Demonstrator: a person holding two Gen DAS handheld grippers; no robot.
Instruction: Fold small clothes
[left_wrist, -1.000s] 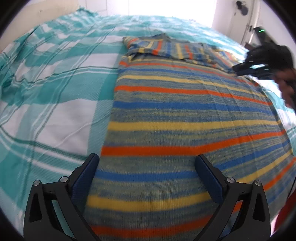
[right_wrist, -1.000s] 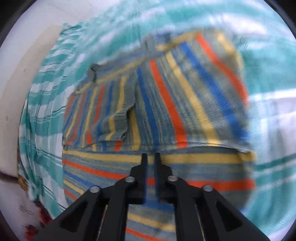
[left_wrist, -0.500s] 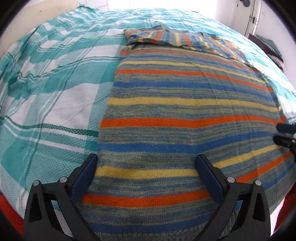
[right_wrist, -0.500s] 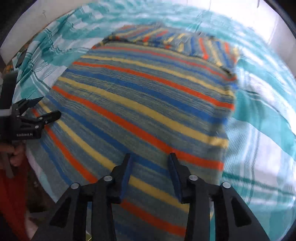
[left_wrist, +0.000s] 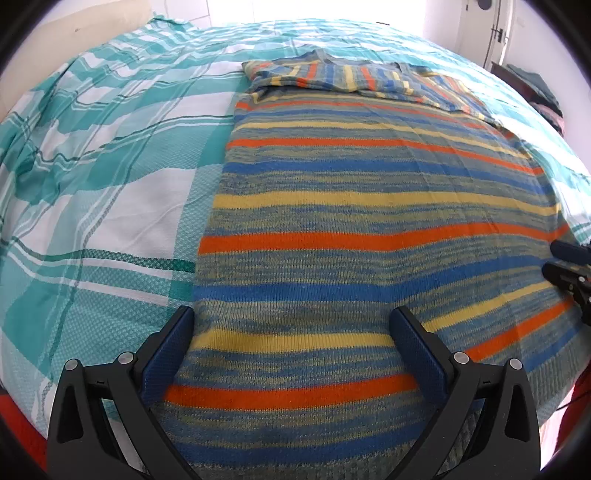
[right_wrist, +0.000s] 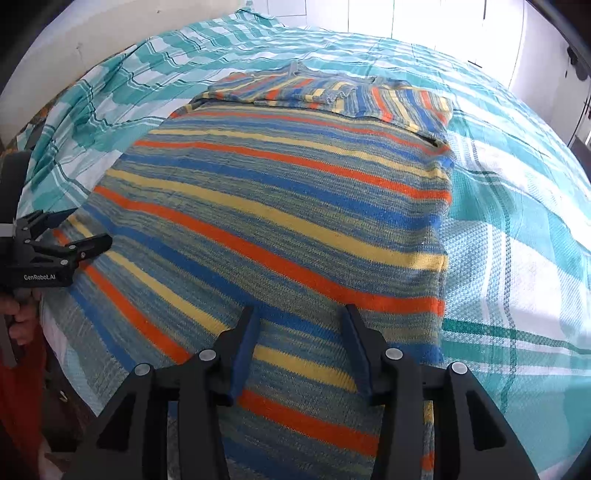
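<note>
A knitted sweater (left_wrist: 369, 206) with blue, yellow and orange stripes lies flat on the bed, both sleeves folded across its far end. It also shows in the right wrist view (right_wrist: 280, 221). My left gripper (left_wrist: 291, 332) is open and empty over the sweater's near hem at its left edge. My right gripper (right_wrist: 299, 328) is open and empty over the near hem toward its right edge. The left gripper also shows at the left of the right wrist view (right_wrist: 77, 232), and the right gripper at the right edge of the left wrist view (left_wrist: 561, 262).
The bed is covered by a teal and white plaid bedspread (left_wrist: 103, 192), wrinkled at the far left (right_wrist: 92, 110). A wall runs along the far left. A dark pile of clothes (left_wrist: 535, 88) sits at the far right. The bed's near edge lies just under the grippers.
My right gripper has swung from the folded sleeves back to the near hem and has opened. My left gripper has stayed open and pulled back slightly toward the hem.
</note>
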